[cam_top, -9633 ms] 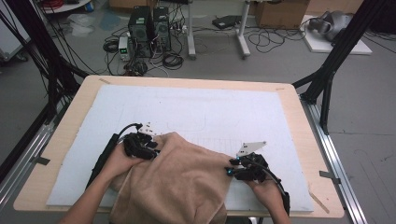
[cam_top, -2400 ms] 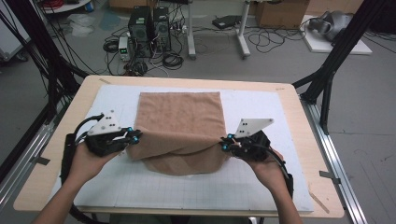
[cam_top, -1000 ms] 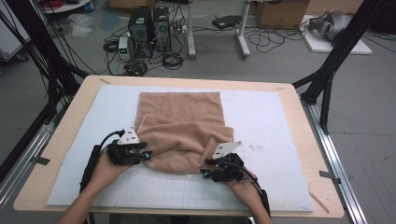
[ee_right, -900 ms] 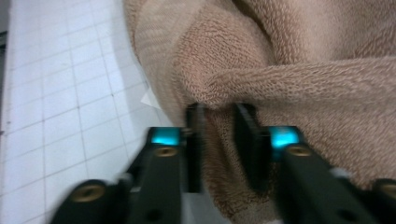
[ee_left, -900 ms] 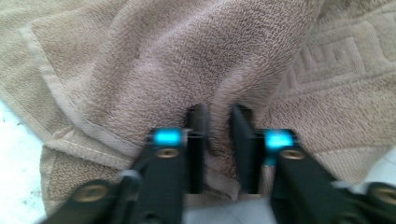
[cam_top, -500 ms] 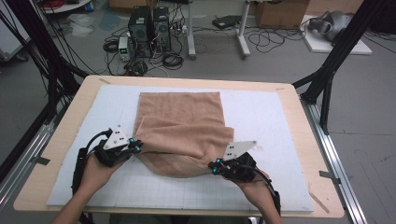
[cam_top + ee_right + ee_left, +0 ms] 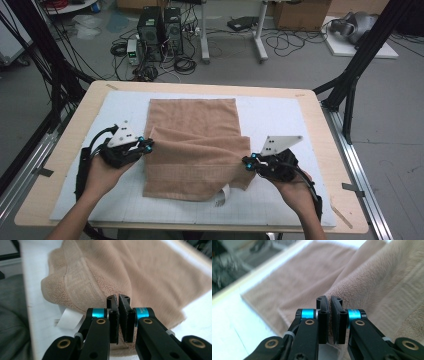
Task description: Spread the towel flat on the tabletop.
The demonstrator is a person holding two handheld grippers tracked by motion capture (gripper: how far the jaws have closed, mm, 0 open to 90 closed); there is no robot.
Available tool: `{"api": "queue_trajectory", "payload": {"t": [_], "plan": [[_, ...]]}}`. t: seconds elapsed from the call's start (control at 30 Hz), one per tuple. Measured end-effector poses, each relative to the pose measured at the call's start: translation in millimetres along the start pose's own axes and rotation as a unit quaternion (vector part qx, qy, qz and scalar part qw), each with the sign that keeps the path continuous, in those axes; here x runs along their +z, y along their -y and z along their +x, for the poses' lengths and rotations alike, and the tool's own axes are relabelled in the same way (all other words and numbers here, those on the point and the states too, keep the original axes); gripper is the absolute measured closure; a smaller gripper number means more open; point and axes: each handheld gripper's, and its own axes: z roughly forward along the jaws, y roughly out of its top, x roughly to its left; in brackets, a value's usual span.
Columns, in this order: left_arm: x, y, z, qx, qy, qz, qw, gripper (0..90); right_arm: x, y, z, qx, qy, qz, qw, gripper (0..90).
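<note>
Claw states first: your left claw (image 7: 148, 145) is clamped on the left edge of the towel (image 7: 200, 135), and your right claw (image 7: 246, 162) is pinched on its right edge; both gripper views show the pads pressed onto terry cloth. Both sets of jaws have just been closing, with towel between them. Compared with a second ago, you hold the near edge higher and farther up the bench (image 7: 310, 107), and the fold now lies over more of the flat layer. A white label (image 7: 222, 196) sticks out at the near edge. Towel rests on a white mat (image 7: 280, 115). Beyond the bench, computer towers (image 7: 160, 25) and cables (image 7: 295, 42) sit on the grey floor.
</note>
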Motion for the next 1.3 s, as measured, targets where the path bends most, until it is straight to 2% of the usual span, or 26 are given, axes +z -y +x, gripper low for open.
{"api": "queue_trajectory", "payload": {"t": [0.03,0.13,0.17,0.2,0.23,0.27,0.3,0.33,0.4,0.47,0.6,0.7,0.73,0.87,1.0,1.07,1.13,1.23,1.27,1.3], "plan": [[11.1,2.5,4.4,-0.011,0.001,0.013,0.9999,84.4,10.1,5.0,-6.0,0.014,-0.009,0.003,0.9999,86.7],[39.5,9.7,13.4,-0.024,-0.002,0.056,0.9982,83.8,37.8,17.6,-18.0,0.036,-0.021,0.028,0.9987,85.8],[45.1,11.2,15.2,-0.027,-0.004,0.063,0.9976,82.7,45.0,21.6,-21.7,0.043,-0.03,0.029,0.9982,84.1],[52.0,12.9,18.1,-0.033,-0.007,0.075,0.9966,80.2,49.6,24.1,-23.8,0.053,-0.041,0.027,0.9974,79.6],[55.7,13.7,20.1,-0.038,-0.011,0.081,0.9959,75.2,55.0,26.5,-27.0,0.062,-0.046,0.029,0.9966,70.6],[56.7,14.5,21.8,-0.044,-0.01,0.08,0.9958,71.6,56.7,26.4,-27.6,0.067,-0.04,0.029,0.9965,68.8],[55.5,14.6,23.1,-0.048,-0.008,0.077,0.9958,69.1,55.8,25.6,-27.5,0.064,-0.047,0.021,0.9966,68.1],[52.6,14.4,23.2,-0.05,-0.007,0.074,0.996,66.3,53.4,23.8,-26.2,0.055,-0.042,0.013,0.9975,66.5],[44.3,14.2,21.4,-0.044,-0.004,0.063,0.9971,60.6,46.0,19.6,-23.1,0.044,-0.035,0.008,0.9984,65.1],[34.2,15.0,17.9,-0.035,-0.005,0.052,0.998,59.5,37.7,16.6,-20.2,0.035,-0.027,-0.004,0.999,65.2],[16.0,19.2,12.2,-0.022,-0.003,0.039,0.999,57.7,27.0,13.4,-18.4,0.026,-0.016,-0.006,0.9995,65.9],[5.2,24.5,6.0,-0.011,0.004,0.015,0.9998,57.2,29.8,15.1,-20.6,0.029,-0.011,0.0,0.9995,65.0],[3.9,27.0,4.1,-0.007,0.009,0.014,0.9998,56.9,32.6,16.3,-21.4,0.032,-0.009,0.004,0.9994,64.3],[12.7,39.9,-2.2,-0.003,0.044,0.022,0.9988,56.1,51.5,22.6,-26.9,0.044,-0.017,0.024,0.9986,59.5],[30.9,48.0,-7.3,0.0,0.075,0.053,0.9957,56.8,69.3,27.0,-28.4,0.048,-0.02,0.04,0.9979,59.1],[39.3,49.6,-10.3,0.01,0.083,0.074,0.9938,56.9,74.9,28.5,-28.3,0.047,-0.018,0.045,0.9977,59.3],[46.7,51.1,-12.2,0.01,0.089,0.09,0.9919,56.3,78.7,29.5,-27.8,0.047,-0.017,0.049,0.9976,61.1],[48.8,52.5,-11.2,0.005,0.094,0.085,0.9919,56.7,81.6,30.0,-26.9,0.043,-0.013,0.057,0.9974,67.0],[49.0,53.5,-10.6,0.0,0.101,0.081,0.9916,59.2,82.4,29.9,-26.4,0.04,-0.012,0.059,0.9974,68.9],[48.7,53.6,-10.9,0.001,0.098,0.081,0.9918,62.2,82.8,29.7,-26.5,0.038,-0.01,0.062,0.9973,71.1]]}}
